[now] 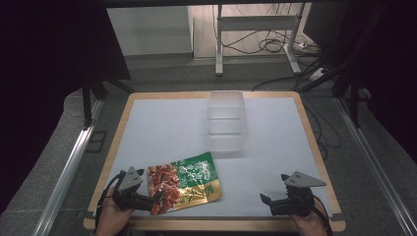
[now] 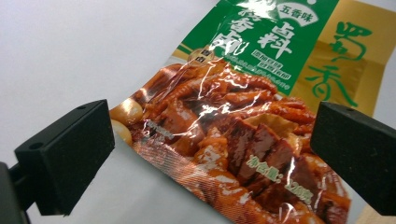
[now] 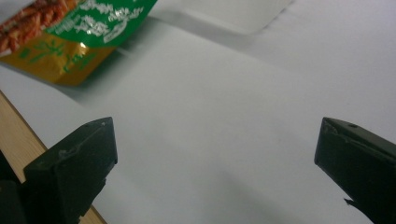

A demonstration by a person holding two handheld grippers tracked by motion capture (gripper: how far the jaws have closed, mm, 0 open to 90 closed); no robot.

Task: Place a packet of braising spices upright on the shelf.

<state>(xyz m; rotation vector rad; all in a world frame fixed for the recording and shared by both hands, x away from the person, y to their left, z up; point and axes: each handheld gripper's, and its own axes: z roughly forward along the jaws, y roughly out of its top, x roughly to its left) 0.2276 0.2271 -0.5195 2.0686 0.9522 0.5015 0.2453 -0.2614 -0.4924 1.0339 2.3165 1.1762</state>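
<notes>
At the near edge of the counter (image 1: 275, 123), a person's two hands are each holding a tool. The left tool (image 1: 158, 196) is sitting at the near left corner with its jaws standing wide apart, one on each side of the near end of a snack packet (image 1: 189, 182). In the left gripper view the left tool (image 2: 212, 154) is showing both black jaws spread, and the snack packet (image 2: 243, 116) is lying between them, not pinched by either one; whether a jaw is brushing the packet's edge is hard to tell. The right tool (image 1: 264, 199) is resting at the near right, well apart from the packet, and it is pointing toward the left across the white sheet covering the counter. In the right gripper view the right tool (image 3: 215, 154) is also standing with its jaws spread wide, with bare white surface between them, while a corner of the snack packet (image 3: 79, 32) is showing at the upper left. The packet itself is lying flat on the near left part of the counter, its red printed end nearest the left tool and its green and gold end pointing away to the right. Farther back, near the far middle of the counter, a clear plastic box (image 1: 225, 125) is standing, well apart from the packet and from both tools.
</notes>
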